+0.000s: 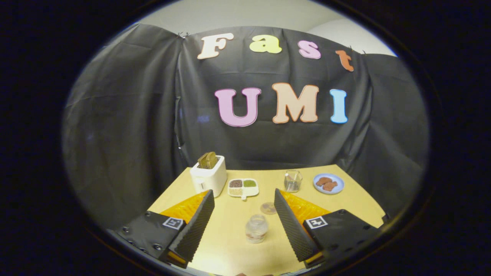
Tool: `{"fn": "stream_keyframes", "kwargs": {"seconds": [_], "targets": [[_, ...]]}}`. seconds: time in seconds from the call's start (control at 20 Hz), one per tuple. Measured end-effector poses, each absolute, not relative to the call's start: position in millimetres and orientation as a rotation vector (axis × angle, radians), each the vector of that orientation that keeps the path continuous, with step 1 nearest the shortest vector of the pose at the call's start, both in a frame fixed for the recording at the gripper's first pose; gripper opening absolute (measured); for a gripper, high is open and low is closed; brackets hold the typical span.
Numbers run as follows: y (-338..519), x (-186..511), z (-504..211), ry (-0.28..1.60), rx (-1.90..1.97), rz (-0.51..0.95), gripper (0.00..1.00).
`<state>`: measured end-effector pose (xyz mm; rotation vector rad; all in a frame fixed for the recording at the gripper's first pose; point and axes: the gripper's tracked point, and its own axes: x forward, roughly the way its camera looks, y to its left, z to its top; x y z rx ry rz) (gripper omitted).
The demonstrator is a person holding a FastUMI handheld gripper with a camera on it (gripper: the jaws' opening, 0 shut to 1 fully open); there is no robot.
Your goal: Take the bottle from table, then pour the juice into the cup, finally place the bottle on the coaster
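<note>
the gripper [243, 197] hangs above the pale yellow wooden table [230, 245] with its two ribbed fingers spread wide apart and nothing between the pads. down on the table, in the gap between the fingers, stands the small clear plastic bottle [256, 229], upright, with a little reddish juice at its bottom; neither finger touches it. just beyond the bottle lies the small round brownish coaster [268, 208], close to the right finger's tip. further on, past that tip, stands the clear glass cup [293, 181], and to its right a light blue round plate [328, 183] with brown pieces of food on it. beyond the left finger stands a white boxy toaster [209, 177] with a slice of brown bread in its slot, and just beside it a white divided dish [243, 188] holding dark, green and pale grains
</note>
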<state>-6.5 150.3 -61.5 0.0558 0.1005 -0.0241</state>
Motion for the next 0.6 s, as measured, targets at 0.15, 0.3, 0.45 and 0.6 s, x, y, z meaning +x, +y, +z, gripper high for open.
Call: {"fn": "stream_keyframes", "kwargs": {"seconds": [0.15,0.3,0.45,0.6], "targets": [[168,-10,-75,0.122,0.092,-0.064,0.99],[172,-15,-103,0.158,0.102,-0.138,0.99],[168,-19,-134,0.202,0.109,-0.23,0.99],[161,-16,-166,0.233,0.131,-0.308,0.99]]}}
